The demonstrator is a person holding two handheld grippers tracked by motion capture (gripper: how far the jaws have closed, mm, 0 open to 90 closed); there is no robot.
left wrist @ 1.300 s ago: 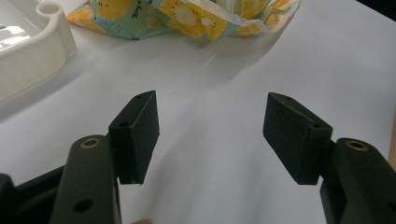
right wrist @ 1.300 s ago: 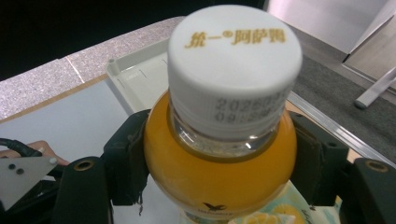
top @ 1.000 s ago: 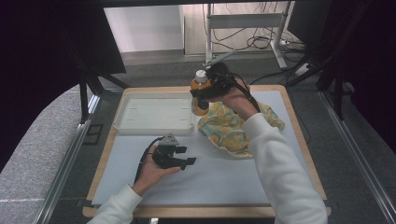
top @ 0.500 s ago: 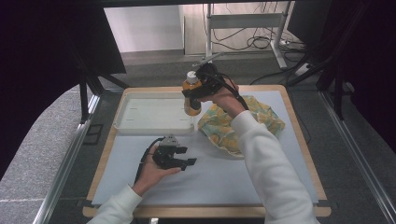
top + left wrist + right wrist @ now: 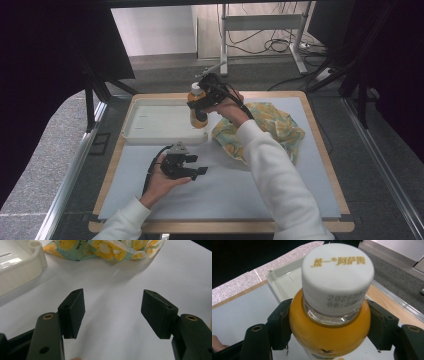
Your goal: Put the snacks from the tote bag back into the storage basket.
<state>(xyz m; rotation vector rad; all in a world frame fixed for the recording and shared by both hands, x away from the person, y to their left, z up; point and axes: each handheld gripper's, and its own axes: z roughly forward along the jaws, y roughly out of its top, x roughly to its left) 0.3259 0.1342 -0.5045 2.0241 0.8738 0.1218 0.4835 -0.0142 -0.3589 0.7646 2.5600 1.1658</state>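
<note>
Right gripper [image 5: 200, 107]: clamped on orange drink bottle [image 5: 329, 322], white cap up.
Bottle position: above right edge of white tray [image 5: 150, 131].
Left gripper [image 5: 112, 312]: jaws apart, nothing between, over white mat [image 5: 225, 190].
Floral cloth [image 5: 270, 127]: just beside tray.

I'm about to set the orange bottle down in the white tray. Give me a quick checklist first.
1. Right gripper shut on the bottle, a pad on each side: ok.
2. Cap on the bottle: ok.
3. Bottle over the tray: ok, at its right end.
4. Tray floor free where it shows: ok.
5. Left gripper open, holding nothing, apart from the tray: ok.
6. Floral cloth away from the tray: ok.
</note>
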